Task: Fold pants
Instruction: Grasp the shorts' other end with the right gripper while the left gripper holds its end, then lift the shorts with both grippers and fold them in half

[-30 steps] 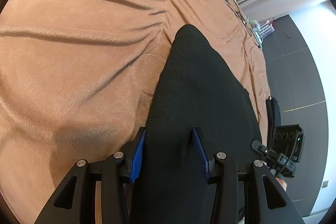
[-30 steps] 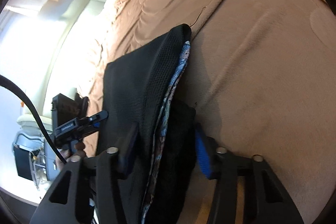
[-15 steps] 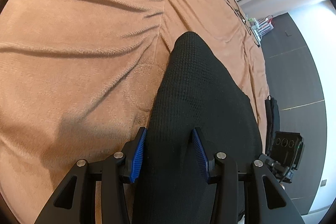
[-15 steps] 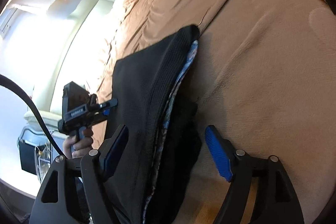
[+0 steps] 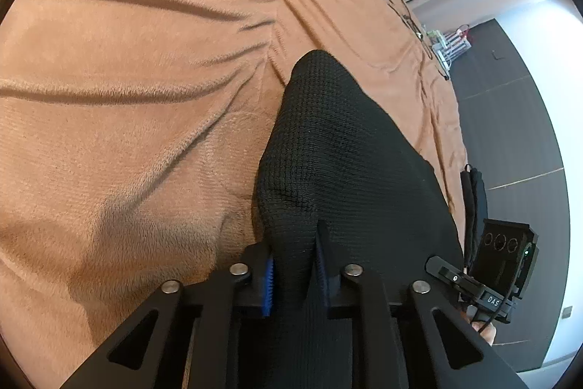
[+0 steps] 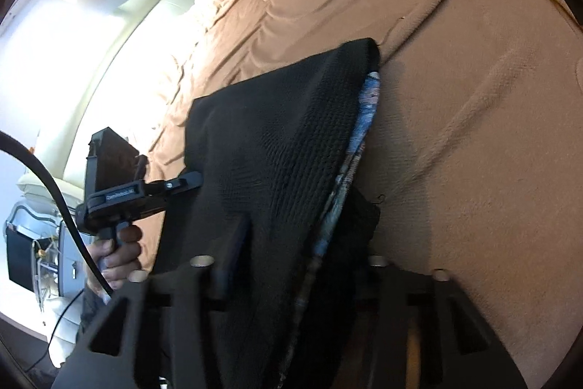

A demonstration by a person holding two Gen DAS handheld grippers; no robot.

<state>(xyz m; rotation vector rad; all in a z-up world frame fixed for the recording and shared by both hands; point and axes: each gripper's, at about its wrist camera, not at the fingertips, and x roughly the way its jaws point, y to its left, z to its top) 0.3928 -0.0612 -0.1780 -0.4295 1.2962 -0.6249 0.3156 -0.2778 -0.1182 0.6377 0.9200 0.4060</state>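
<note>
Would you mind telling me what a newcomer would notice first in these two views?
The black pants dominate both views, lying folded on the tan blanket near its edge. The left gripper is closing on a bunched ridge of the fabric. In the right wrist view a blue patterned lining peeks out along the pants' right edge.

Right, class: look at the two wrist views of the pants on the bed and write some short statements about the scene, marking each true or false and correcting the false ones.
1. The pants are black. True.
2. The pants lie on a white sheet. False: they lie on a tan blanket.
3. The left gripper has pants fabric bunched between its blue pads. True; its jaws are closing.
4. A patterned blue lining shows along one edge of the pants. True.
5. The right gripper hangs clear of the pants. False: pants fabric is between its closing jaws.
</note>
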